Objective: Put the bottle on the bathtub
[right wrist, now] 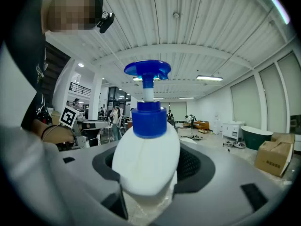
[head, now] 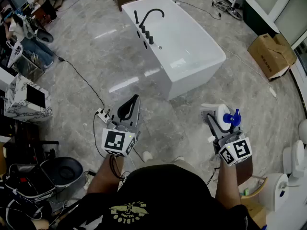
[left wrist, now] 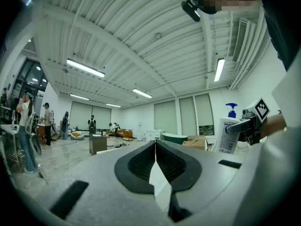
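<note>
Head view: white freestanding bathtub [head: 192,51] with a black faucet [head: 151,14] on its rim stands on the grey marble-look floor [head: 96,66], well apart from both grippers. Right gripper [head: 220,115] holds a white pump bottle [head: 223,122] in the air at the person's right, with the blue pump head [head: 234,117] on its right side. Left gripper [head: 132,104] is empty. Left gripper view: jaws closed pad to pad, nothing between them. The bottle shows at far right, white with a printed label [left wrist: 226,138] and blue pump on top. Right gripper view: jaws clamp the bottle's rounded white body from both sides. Above it sit a blue collar [right wrist: 149,119], a white stem and the flat blue pump head.
</note>
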Demonstrator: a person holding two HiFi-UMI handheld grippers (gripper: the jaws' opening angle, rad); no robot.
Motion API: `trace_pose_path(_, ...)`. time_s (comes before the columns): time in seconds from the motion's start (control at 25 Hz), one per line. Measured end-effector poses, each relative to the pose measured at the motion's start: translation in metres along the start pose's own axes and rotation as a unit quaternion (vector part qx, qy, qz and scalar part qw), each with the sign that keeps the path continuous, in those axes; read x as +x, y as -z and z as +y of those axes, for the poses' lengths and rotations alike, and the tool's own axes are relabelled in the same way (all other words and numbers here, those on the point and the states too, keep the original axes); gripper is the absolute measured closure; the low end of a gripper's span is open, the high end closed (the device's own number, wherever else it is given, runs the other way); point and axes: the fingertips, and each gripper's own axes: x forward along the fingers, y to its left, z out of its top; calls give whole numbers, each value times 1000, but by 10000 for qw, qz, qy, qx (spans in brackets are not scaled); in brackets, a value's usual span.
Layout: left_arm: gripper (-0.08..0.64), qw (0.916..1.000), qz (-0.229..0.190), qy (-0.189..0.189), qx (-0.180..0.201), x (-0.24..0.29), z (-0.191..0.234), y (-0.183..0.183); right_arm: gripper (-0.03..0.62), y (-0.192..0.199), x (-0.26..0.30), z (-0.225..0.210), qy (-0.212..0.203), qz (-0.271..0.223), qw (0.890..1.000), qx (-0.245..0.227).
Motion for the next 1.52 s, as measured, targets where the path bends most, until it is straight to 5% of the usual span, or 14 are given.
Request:
trace_pose_path(0.48, 546, 9985, -56, -513, -159, -14, -86, -21, 330, 3, -74, -48, -515, -163, 9983, 219)
trace_pose_path(0.84, 546, 9954, 271, -919, -43, -30, -98, -7, 330, 11, -80, -79, -656, -296, 9962, 485)
trace_pose_path(1.12, 546, 9974, 288, -640, 154, 4, -90, -6, 330, 19, -51, -90, -535, -235, 9965, 601)
trace_pose_path(1.52, 551, 9992, 286, 15, -273, 72, -35, 5, 330, 3, 25, -88, -416, -339, 9968, 596)
